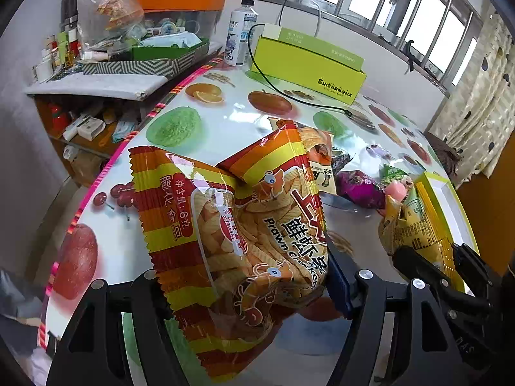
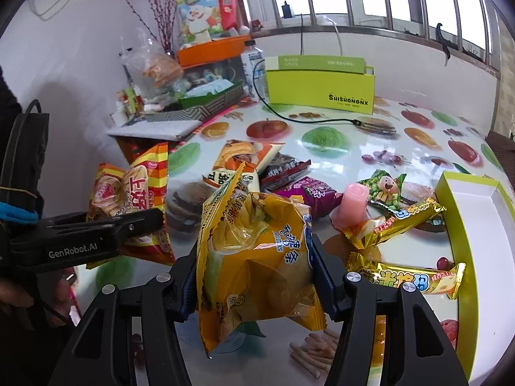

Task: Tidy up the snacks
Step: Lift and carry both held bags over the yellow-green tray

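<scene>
Both grippers clamped: left gripper held prawn cracker bags; right gripper held yellow potato-stick bag above fruit-print table.

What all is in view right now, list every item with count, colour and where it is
striped prawn cracker bags: two, red, orange, yellow; in left gripper
yellow crisp bag: one; in right gripper
gold wrapped bars: two; table, right
pink jelly cup: one; table, middle
purple snack packet: one; behind cup
green open box: one, white inside; right edge
lime lidded box: one; table's far side
left gripper: black, shut on bags
right gripper: black, shut on bag
</scene>
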A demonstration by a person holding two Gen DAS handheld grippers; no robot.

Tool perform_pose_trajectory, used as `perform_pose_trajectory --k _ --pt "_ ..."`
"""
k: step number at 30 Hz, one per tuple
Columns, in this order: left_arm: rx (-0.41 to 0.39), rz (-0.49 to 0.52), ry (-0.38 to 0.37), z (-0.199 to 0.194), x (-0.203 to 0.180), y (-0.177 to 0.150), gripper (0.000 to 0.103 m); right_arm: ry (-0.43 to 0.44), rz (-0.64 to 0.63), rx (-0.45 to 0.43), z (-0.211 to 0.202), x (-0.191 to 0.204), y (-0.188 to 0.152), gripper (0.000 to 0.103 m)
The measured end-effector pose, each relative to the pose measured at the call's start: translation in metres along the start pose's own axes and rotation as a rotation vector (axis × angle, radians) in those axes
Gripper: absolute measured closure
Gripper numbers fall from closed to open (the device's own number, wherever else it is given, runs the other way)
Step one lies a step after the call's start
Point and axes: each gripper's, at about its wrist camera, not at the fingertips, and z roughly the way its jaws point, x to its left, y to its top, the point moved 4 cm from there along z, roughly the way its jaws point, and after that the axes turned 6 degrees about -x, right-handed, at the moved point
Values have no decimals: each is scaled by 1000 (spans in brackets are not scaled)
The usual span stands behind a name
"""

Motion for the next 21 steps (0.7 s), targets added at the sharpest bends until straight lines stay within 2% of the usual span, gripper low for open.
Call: perform_pose_trajectory --k 21 --pt "-49 41 -8 -32 -21 0 32 31 43 -75 -36 -4 8 44"
